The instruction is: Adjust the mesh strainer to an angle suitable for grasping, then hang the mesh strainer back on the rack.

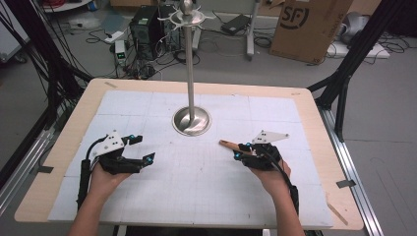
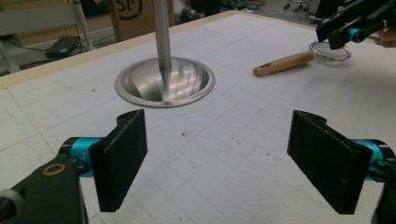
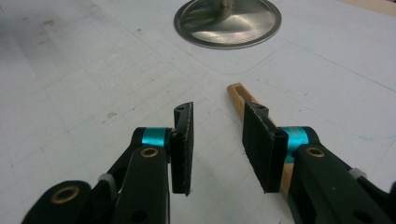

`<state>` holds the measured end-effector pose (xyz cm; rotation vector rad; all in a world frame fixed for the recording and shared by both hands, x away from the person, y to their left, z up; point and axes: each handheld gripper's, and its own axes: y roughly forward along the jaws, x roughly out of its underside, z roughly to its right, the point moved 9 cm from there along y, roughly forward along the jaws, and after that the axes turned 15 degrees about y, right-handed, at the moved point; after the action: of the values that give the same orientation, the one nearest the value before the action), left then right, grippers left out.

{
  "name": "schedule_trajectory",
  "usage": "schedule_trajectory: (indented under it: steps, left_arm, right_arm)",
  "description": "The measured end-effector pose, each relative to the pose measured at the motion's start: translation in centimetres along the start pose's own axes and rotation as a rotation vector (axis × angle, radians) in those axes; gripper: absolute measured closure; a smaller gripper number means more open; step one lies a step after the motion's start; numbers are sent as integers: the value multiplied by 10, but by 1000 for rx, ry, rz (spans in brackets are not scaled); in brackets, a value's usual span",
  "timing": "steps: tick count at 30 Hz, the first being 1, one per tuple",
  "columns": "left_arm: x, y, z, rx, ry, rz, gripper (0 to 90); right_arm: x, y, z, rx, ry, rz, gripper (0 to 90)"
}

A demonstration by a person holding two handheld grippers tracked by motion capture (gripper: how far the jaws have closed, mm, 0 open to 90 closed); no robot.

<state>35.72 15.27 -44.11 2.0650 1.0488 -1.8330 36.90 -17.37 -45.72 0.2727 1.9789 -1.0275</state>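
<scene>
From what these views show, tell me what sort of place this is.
Probably a lab or workshop set up for recording: a gridded work table, a computer tower amid floor cables, and a cardboard shipping box behind.

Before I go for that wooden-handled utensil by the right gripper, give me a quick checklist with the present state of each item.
1. Right gripper open with nothing between its fingers: ok.
2. Wooden-handled utensil lying flat on the white gridded mat: ok.
3. Handle lined up between the right fingers: not ok, it lies under the outer finger.
4. Utensil apart from the round steel base of the upright stand: ok.
5. Left gripper open and well away: ok.
6. Utensil's far end: cannot tell, the gripper covers it.
</scene>
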Motion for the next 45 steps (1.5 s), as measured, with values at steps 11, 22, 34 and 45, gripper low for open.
schedule_trajectory:
  steps: [11, 22, 34, 45]
  left_arm:
    - [-1, -3, -4, -6, -3, 14, 206]
    - [-1, -3, -5, -14, -1, 8, 206]
    - [0, -2, -5, -22, -1, -1, 207]
    - [1, -6, -3, -20, -4, -6, 207]
  right_arm:
    - [-3, -3, 10, 26, 18, 32, 477]
    - [-5, -7, 22, 82, 30, 67, 338]
    - [-3, -5, 28, 124, 20, 57, 305]
    - [-3, -6, 35, 143, 27, 40, 303]
